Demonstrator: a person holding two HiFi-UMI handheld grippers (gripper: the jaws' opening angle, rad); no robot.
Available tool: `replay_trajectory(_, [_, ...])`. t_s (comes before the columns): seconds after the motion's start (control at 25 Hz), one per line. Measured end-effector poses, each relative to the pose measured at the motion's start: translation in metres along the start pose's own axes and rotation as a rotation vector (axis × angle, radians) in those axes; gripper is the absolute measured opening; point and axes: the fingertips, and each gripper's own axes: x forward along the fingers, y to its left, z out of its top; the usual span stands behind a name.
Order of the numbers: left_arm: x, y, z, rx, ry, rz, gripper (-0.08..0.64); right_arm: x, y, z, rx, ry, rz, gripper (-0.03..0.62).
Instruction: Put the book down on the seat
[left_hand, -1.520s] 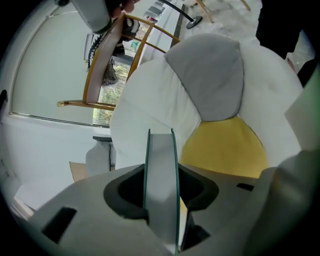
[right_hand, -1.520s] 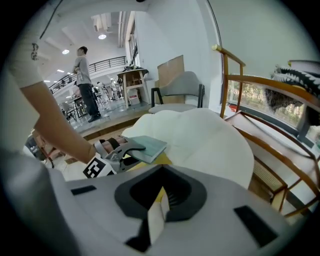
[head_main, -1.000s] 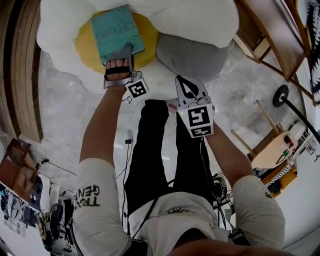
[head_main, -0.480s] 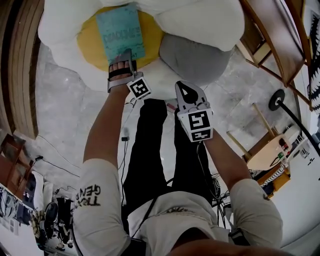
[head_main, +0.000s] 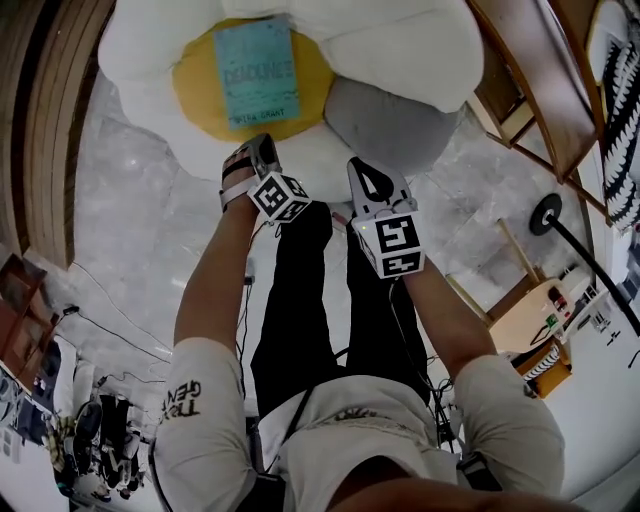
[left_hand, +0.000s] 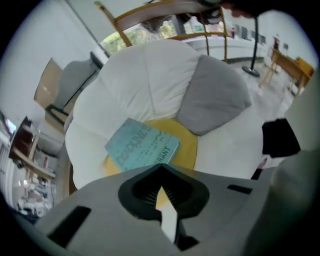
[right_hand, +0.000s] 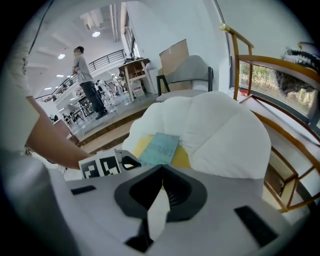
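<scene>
The teal book (head_main: 257, 72) lies flat on the yellow centre (head_main: 195, 88) of the white flower-shaped seat (head_main: 400, 45), with nothing touching it. My left gripper (head_main: 263, 150) sits just short of the seat's near petal, a hand's length from the book; its jaws are closing to shut with nothing between them. In the left gripper view the book (left_hand: 142, 145) lies beyond the closed tips of the left gripper (left_hand: 159, 172). My right gripper (head_main: 366, 172) hovers beside it, shut and empty. The right gripper view shows the book (right_hand: 160, 148) past the right gripper (right_hand: 161, 172).
A grey cushion (head_main: 385, 125) rests on the seat's right side. A wooden frame (head_main: 540, 80) runs along the right, with a black stand base (head_main: 545, 212) and a wooden stool (head_main: 530, 320) nearby. Wooden steps (head_main: 50, 130) lie at the left. A person (right_hand: 85, 82) stands far off.
My left gripper let go of the book and drew back toward me, jaws shutting. The book stays flat on the yellow centre. The right gripper has barely moved.
</scene>
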Motion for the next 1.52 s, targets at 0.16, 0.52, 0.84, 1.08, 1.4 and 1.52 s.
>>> replay_trajectory(0.16, [-0.038,0.016,0.008,-0.255,0.002,-0.07,0.02,-0.015,0.0,0.019,-0.004,-0.023,0.007,0.028])
replay_trajectory(0.52, [-0.137,0.091,0.082,-0.565,-0.189,0.008,0.02,-0.063,-0.008,0.101,-0.071,-0.155,0.02,0.028])
replay_trajectory(0.84, [-0.275,0.147,0.164,-0.68,-0.353,0.079,0.02,-0.156,0.003,0.181,-0.059,-0.256,0.046,0.028])
replay_trajectory(1.08, [-0.375,0.225,0.202,-0.798,-0.469,0.174,0.02,-0.222,0.014,0.287,-0.031,-0.471,0.048,0.027])
replay_trajectory(1.4, [-0.5,0.273,0.198,-0.894,-0.569,0.306,0.02,-0.299,0.042,0.365,-0.031,-0.629,0.074,0.026])
replay_trajectory(1.52, [-0.547,0.298,0.198,-0.906,-0.62,0.367,0.02,-0.329,0.055,0.404,-0.057,-0.705,0.098,0.026])
